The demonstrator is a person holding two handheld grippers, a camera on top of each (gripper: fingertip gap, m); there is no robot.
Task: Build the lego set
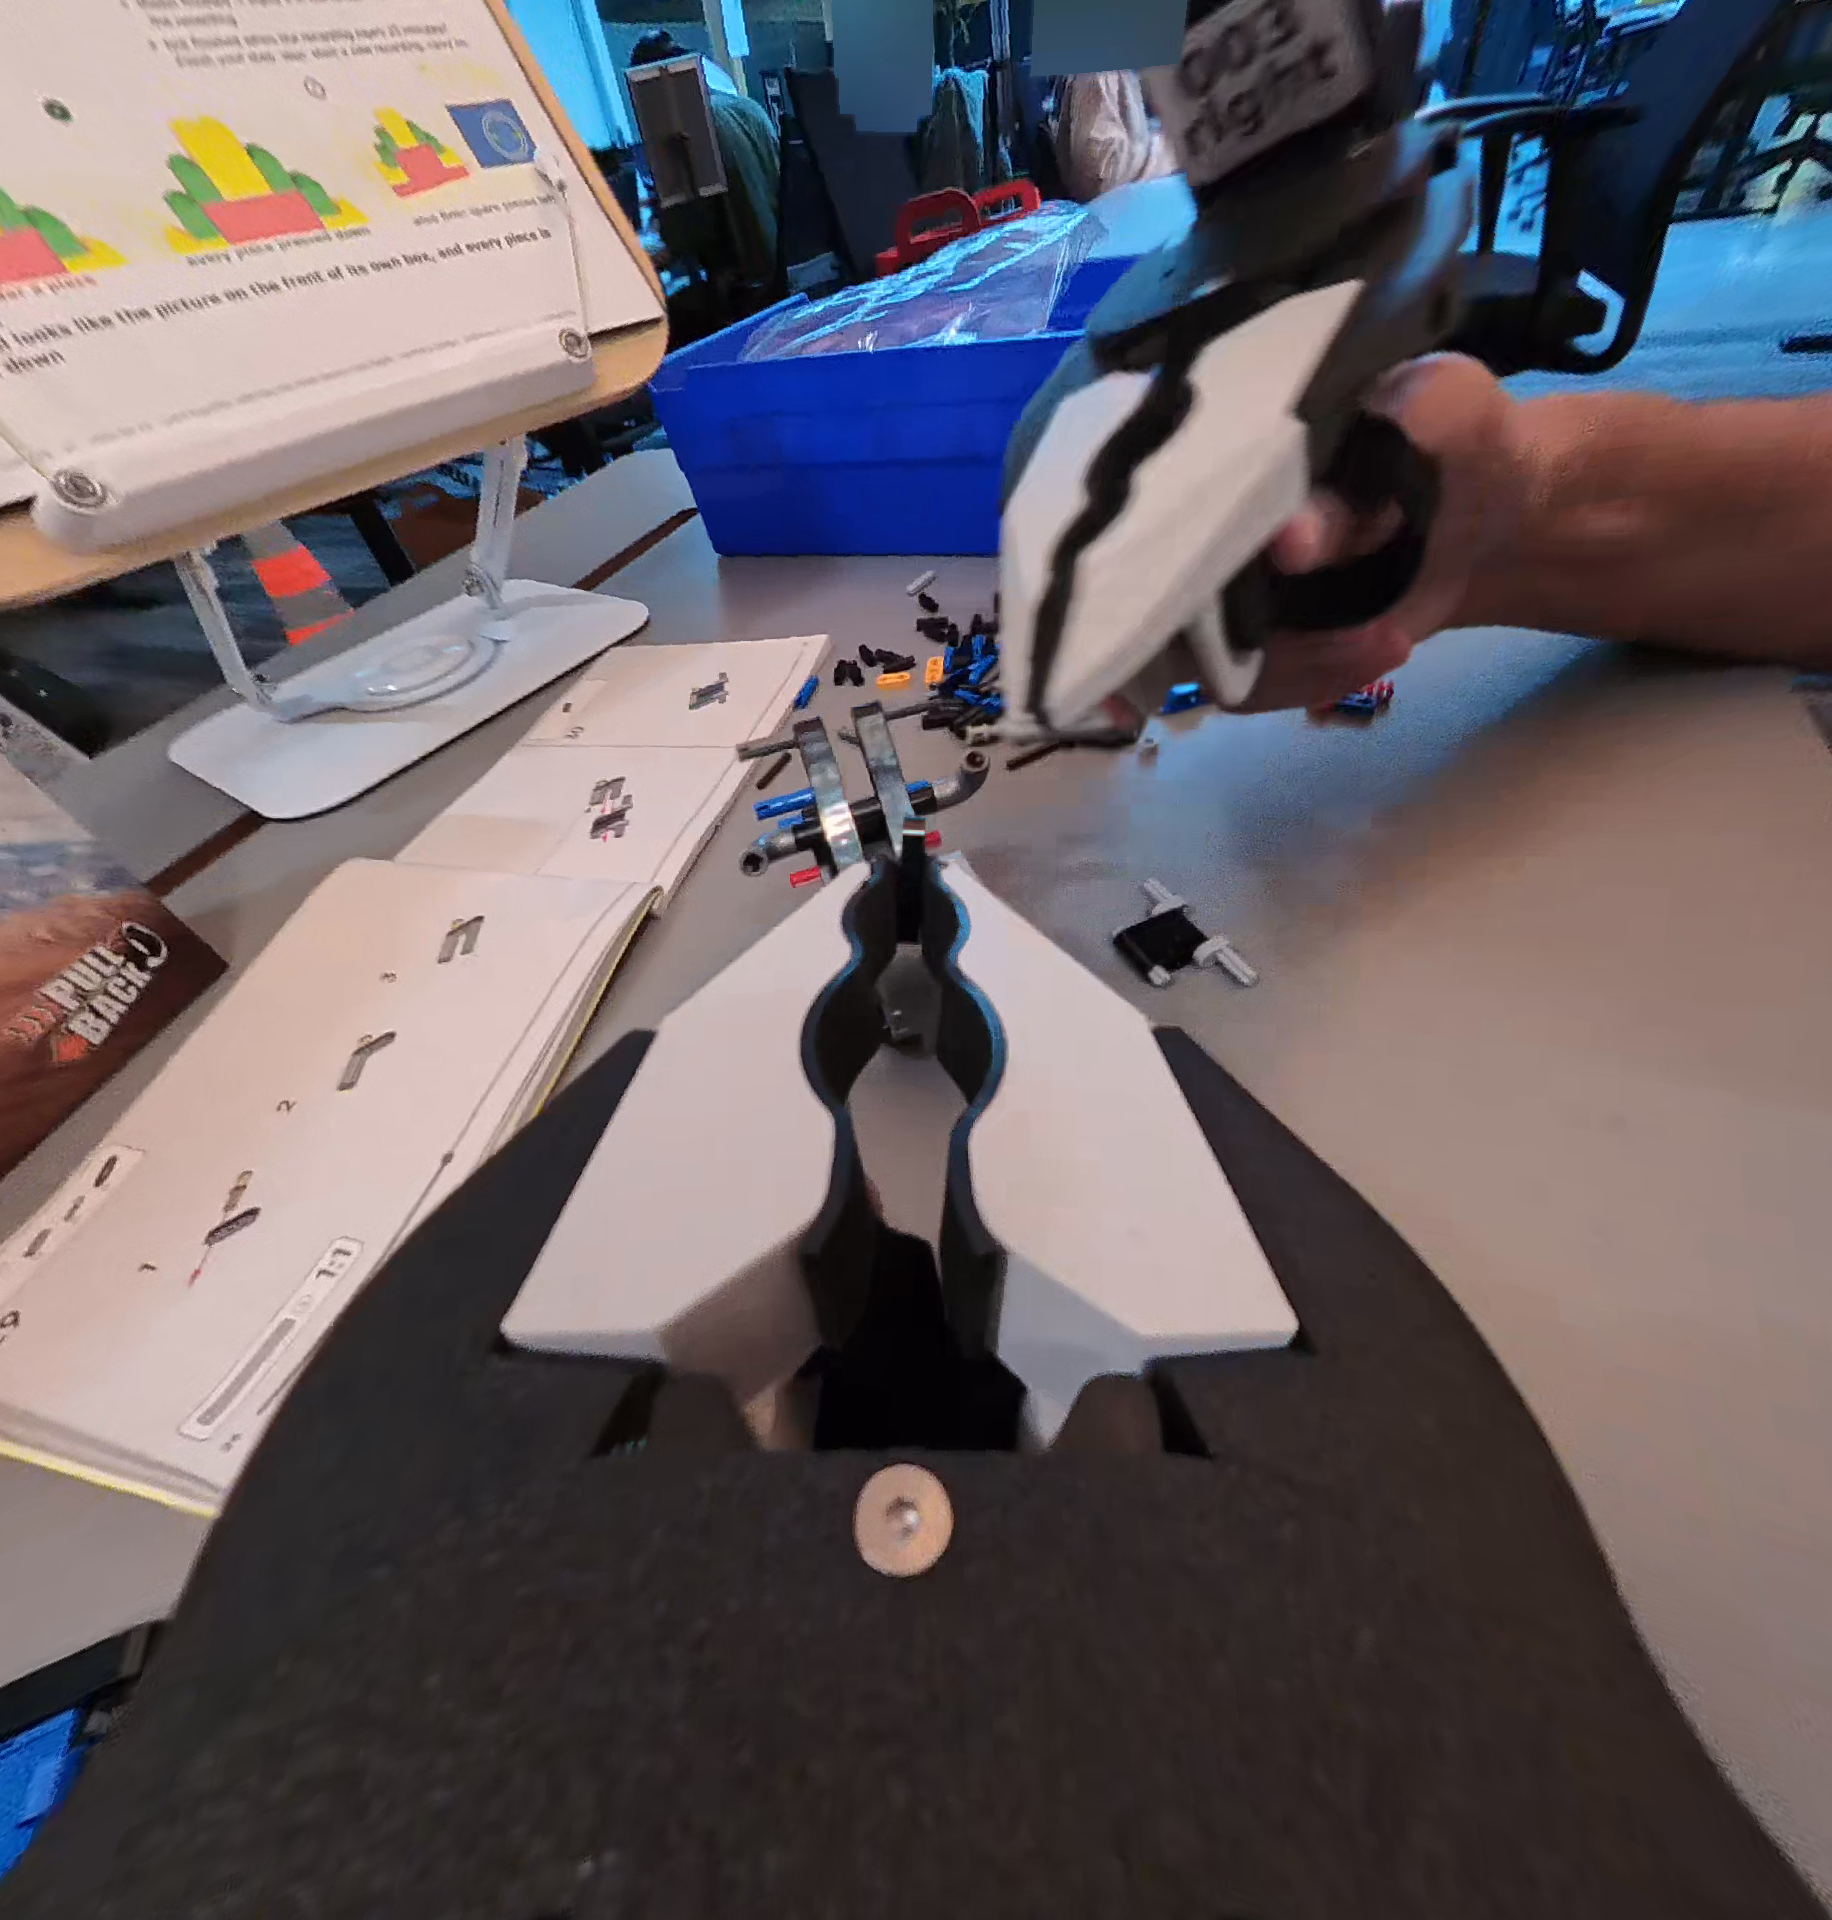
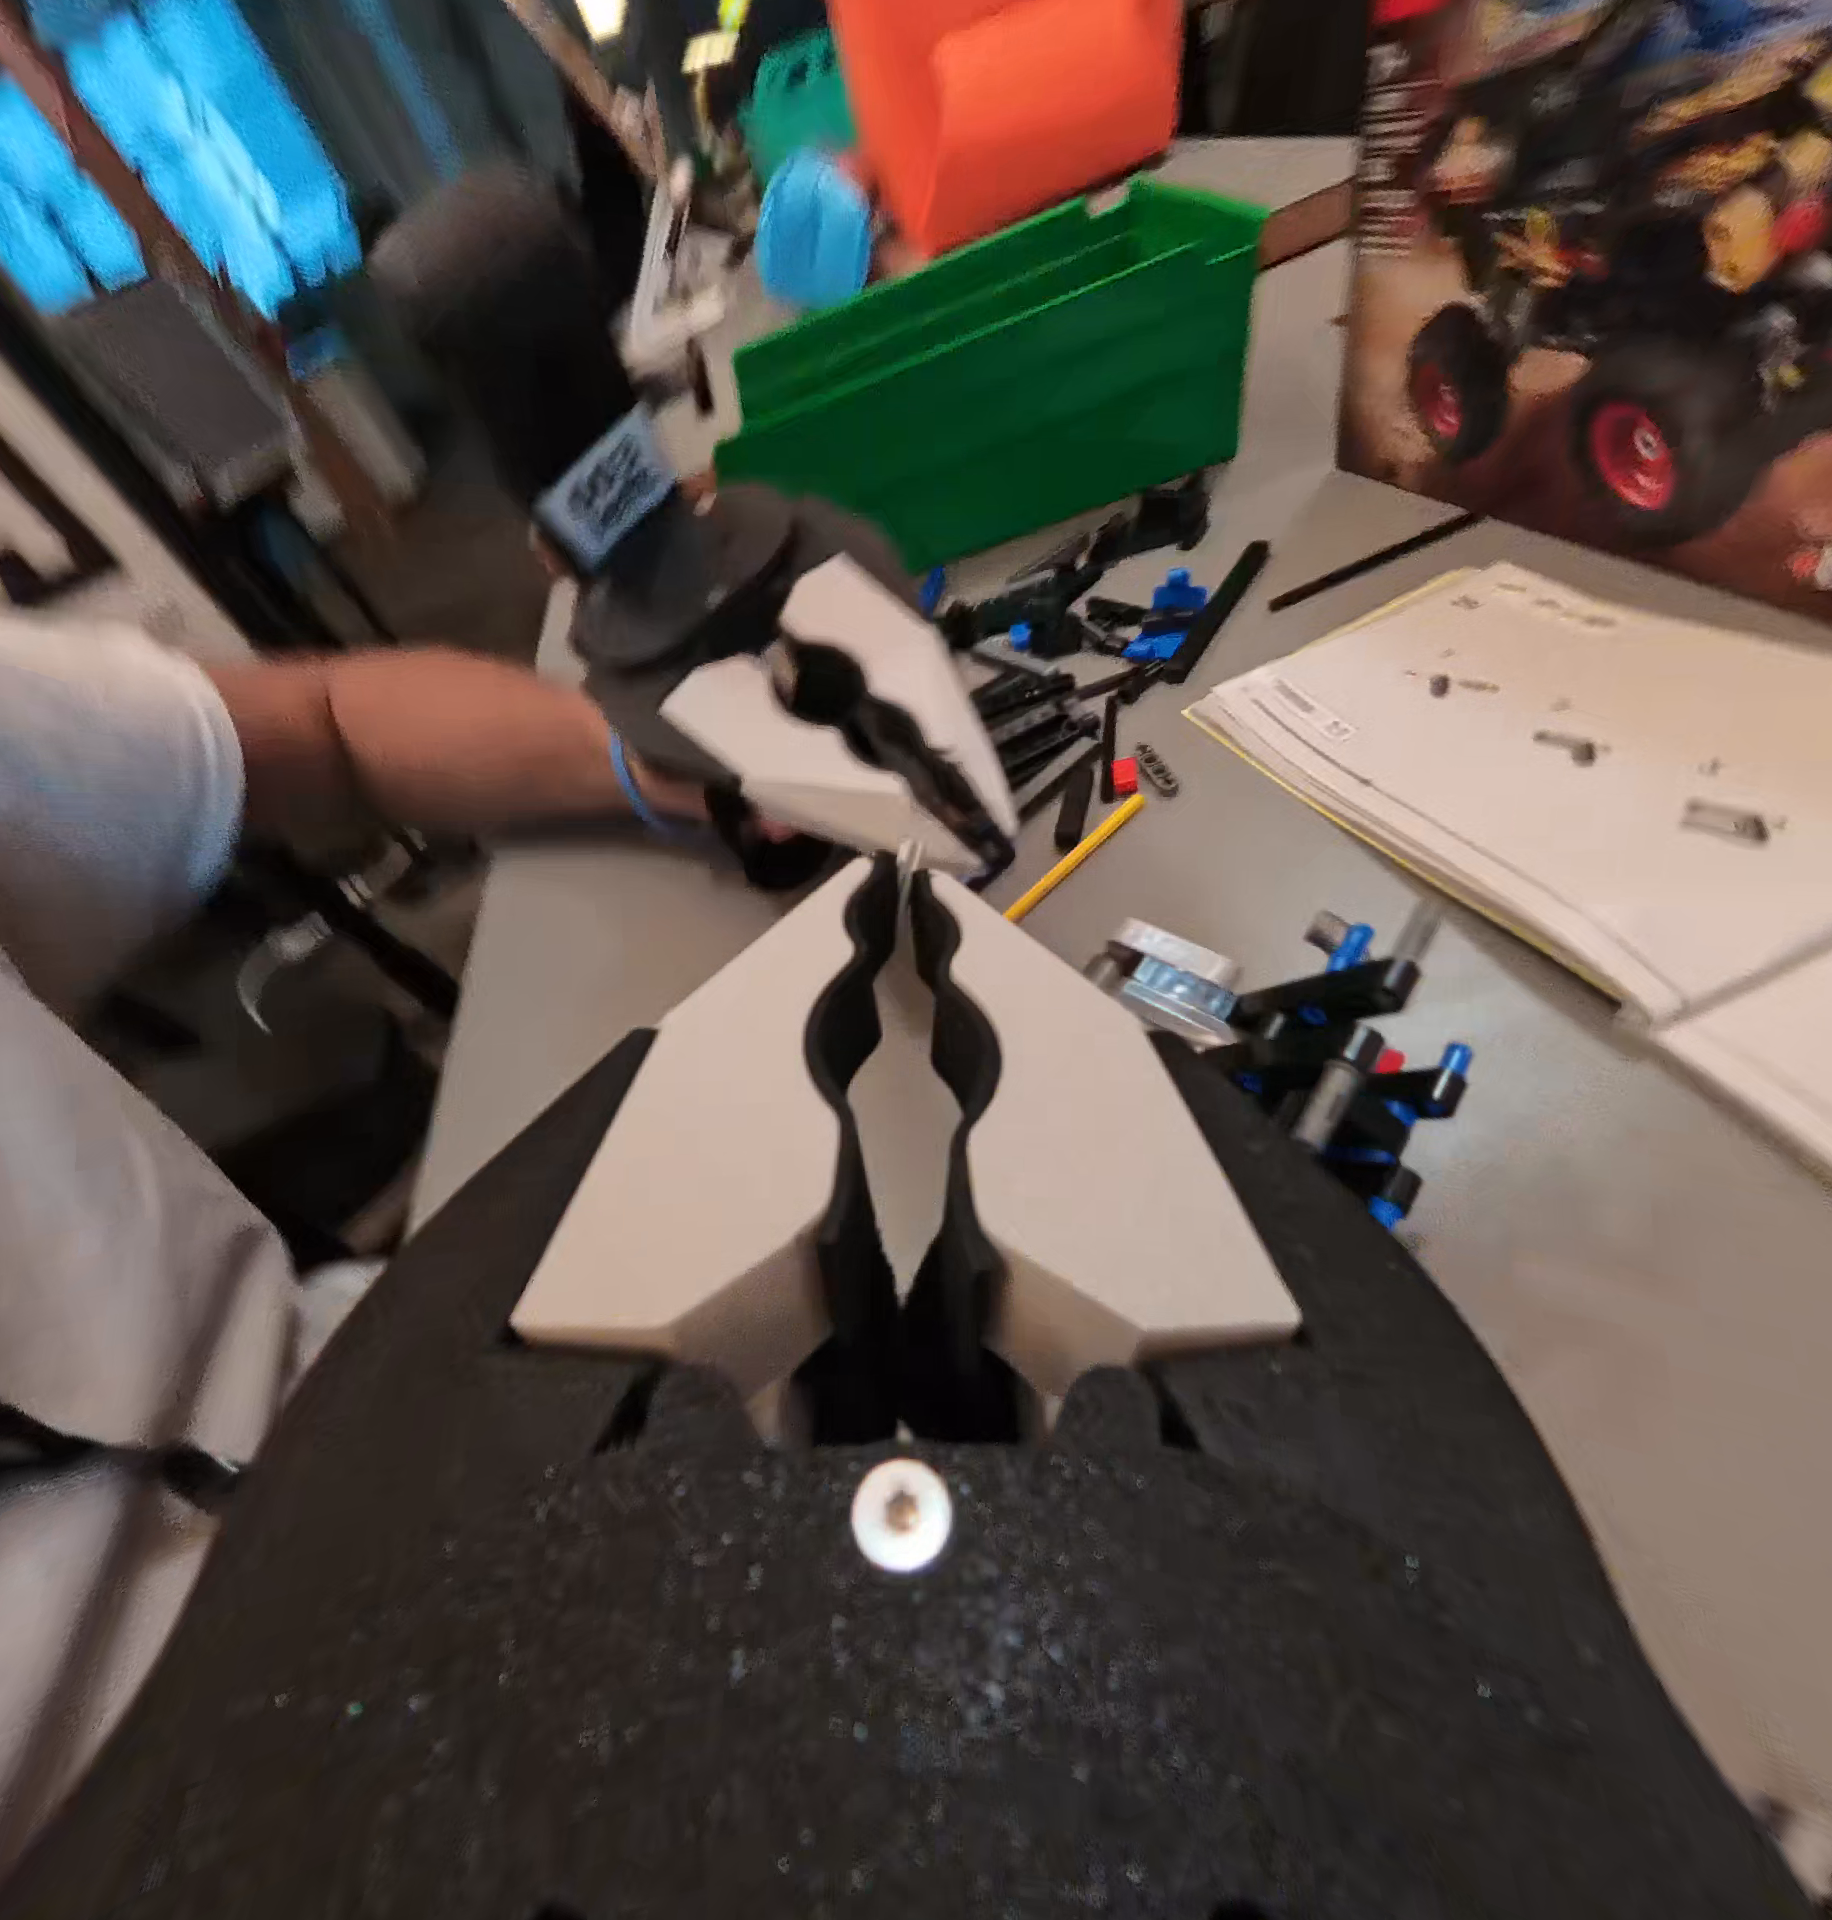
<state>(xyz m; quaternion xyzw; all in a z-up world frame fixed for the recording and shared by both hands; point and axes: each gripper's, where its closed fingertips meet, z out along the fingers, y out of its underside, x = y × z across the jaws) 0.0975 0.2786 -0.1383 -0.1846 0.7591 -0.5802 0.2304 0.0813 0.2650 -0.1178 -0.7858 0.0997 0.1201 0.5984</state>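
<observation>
My left gripper (image 1: 907, 847) is shut on a small black lego piece, held low over the grey table (image 1: 1411, 1039). Just beyond its tips lies a partly built assembly (image 1: 850, 810) of black beams, shiny grey parts and blue pins. It also shows in the right wrist view (image 2: 1338, 1049), lying on the table. My right gripper (image 2: 907, 868) is shut on a thin light-grey piece. In the left wrist view the right gripper (image 1: 1037, 717) points down over a heap of small pins (image 1: 943, 655). The left gripper (image 2: 985, 842) faces the right one, tips close.
An open instruction booklet (image 1: 372, 1091) lies at left, below a sheet on a white stand (image 1: 268, 260). A blue bin (image 1: 850, 457) stands behind. A small black part with grey axles (image 1: 1182, 940) lies at right. There is a green bin (image 2: 995, 395), the set's box (image 2: 1618, 260), black beams (image 2: 1078, 665) and a yellow axle (image 2: 1073, 857). Less than 4 cm separates the two grippers' tips.
</observation>
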